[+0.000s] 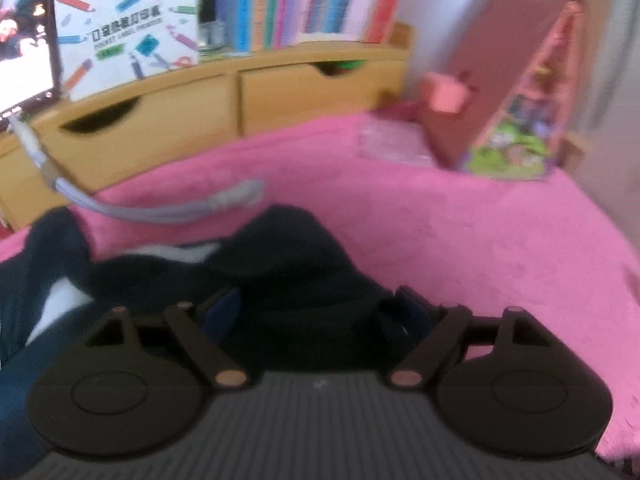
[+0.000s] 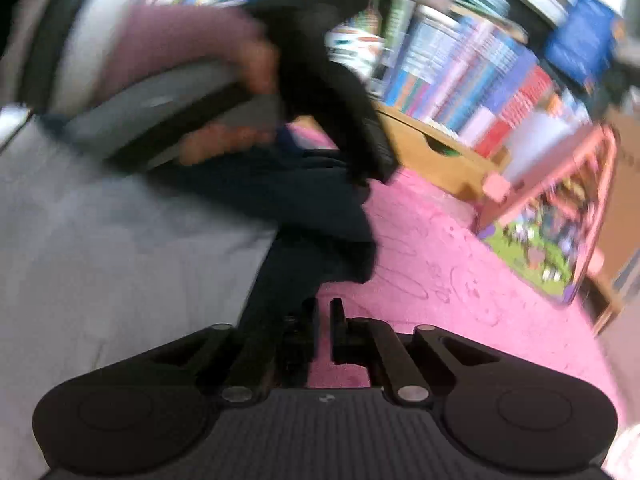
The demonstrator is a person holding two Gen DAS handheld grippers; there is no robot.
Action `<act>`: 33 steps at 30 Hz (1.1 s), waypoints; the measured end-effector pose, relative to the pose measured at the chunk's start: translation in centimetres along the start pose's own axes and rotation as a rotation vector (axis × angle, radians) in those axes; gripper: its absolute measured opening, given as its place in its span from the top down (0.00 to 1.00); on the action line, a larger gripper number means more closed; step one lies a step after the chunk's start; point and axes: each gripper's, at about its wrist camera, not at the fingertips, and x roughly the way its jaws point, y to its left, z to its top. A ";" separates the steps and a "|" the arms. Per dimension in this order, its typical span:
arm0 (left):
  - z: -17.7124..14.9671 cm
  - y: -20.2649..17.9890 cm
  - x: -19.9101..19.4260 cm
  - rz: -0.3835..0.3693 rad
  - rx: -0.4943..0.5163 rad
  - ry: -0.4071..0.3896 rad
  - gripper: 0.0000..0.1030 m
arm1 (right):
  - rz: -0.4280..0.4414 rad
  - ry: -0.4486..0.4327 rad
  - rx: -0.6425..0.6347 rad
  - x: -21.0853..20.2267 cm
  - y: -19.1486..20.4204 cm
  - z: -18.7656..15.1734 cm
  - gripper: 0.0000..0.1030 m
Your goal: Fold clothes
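A dark navy garment (image 1: 296, 264) with white patches lies bunched on the pink blanket (image 1: 460, 232). My left gripper (image 1: 316, 308) is open, its fingers spread wide on either side of a raised fold of the cloth. In the right wrist view the same garment (image 2: 320, 208) is heaped beneath the left gripper (image 2: 372, 172), which a hand (image 2: 240, 64) holds tilted over it. My right gripper (image 2: 324, 320) hovers low over the blanket (image 2: 440, 280) at the garment's near edge. Its fingers are nearly together, and only pink shows in the slim gap. The view is blurred.
A wooden drawer unit (image 1: 280, 92) with books (image 1: 304, 0) lines the back edge. A pink toy house (image 1: 512, 88) stands at the back right. A grey cable (image 1: 160, 208) lies on the blanket behind the garment. Grey fabric (image 2: 120, 240) fills the left of the right wrist view.
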 end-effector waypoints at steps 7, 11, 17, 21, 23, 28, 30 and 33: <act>-3.6 2.8 -8.0 -0.066 -0.044 -0.108 0.19 | 0.057 -0.081 0.161 -0.5 -4.2 1.1 0.51; -7.3 6.6 -14.1 0.118 -0.060 -0.202 0.14 | 0.060 -0.032 0.016 1.8 -3.0 2.0 0.43; -12.8 13.8 -17.4 0.443 -0.197 -0.162 0.14 | -0.045 -0.035 -0.105 5.6 -0.5 3.6 0.77; -14.9 16.5 -16.4 0.505 -0.267 -0.113 0.13 | -0.142 -0.073 -0.073 4.3 -0.1 4.4 0.91; -15.6 17.2 -16.3 0.477 -0.299 -0.115 0.11 | -0.275 -0.174 -0.257 2.0 2.1 3.8 0.91; -16.1 17.4 -15.9 0.481 -0.302 -0.137 0.05 | -0.301 -0.176 -0.355 1.4 2.8 2.5 0.90; -16.2 17.6 -15.8 0.477 -0.301 -0.144 0.04 | -0.249 -0.151 -0.297 1.4 2.3 2.7 0.90; -16.2 17.8 -15.6 0.474 -0.300 -0.148 0.04 | -0.179 -0.135 -0.233 1.7 2.1 3.4 0.58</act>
